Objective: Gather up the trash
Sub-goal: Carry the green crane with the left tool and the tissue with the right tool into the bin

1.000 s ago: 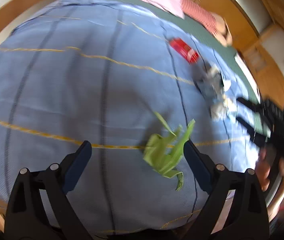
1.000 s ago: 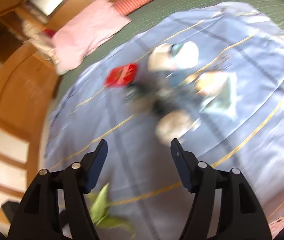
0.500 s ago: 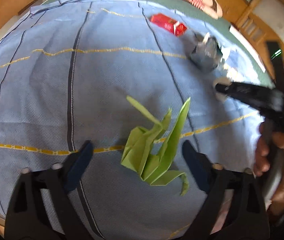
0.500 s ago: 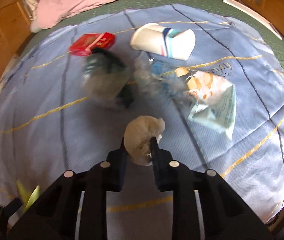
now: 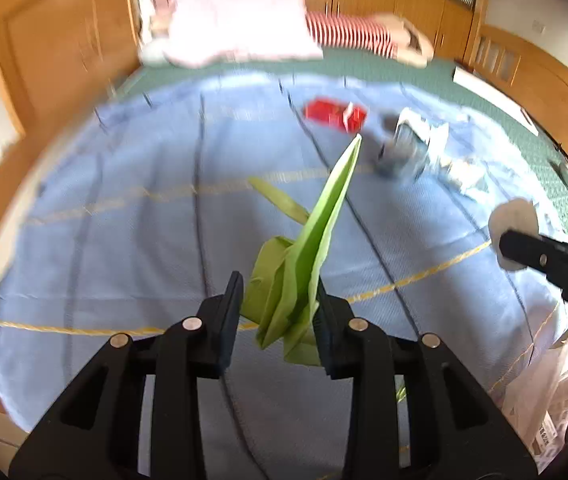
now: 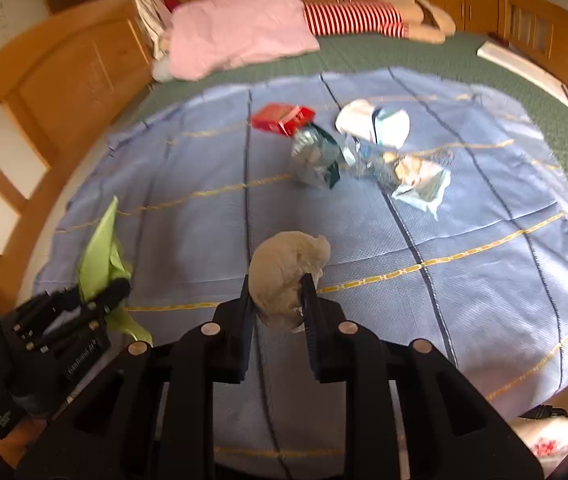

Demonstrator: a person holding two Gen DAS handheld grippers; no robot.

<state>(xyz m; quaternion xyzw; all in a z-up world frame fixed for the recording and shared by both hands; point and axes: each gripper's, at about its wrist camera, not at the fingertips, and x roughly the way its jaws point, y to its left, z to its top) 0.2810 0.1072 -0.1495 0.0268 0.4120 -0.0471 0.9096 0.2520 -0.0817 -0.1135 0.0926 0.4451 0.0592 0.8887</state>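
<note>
since a second earlier both pieces had left the blue cloth (image 6: 463, 288), the green folded paper (image 5: 303, 264) clamped in the left gripper (image 5: 278, 300) at near left, the crumpled tissue (image 6: 287, 268) pinched in the right gripper (image 6: 278, 300), other litter lying far behind.

Blue woven cloth with dark and yellow stripes (image 6: 483, 280) spread over a green textured mat (image 6: 555, 120). Pink pillow (image 6: 240, 32) at the far end, red-and-white striped cushion (image 6: 351, 18) touching its right side. Wooden cabinet panelling (image 6: 84, 64) runs around left and back. Flat white box (image 6: 523, 68) lies on the mat, far right.
</note>
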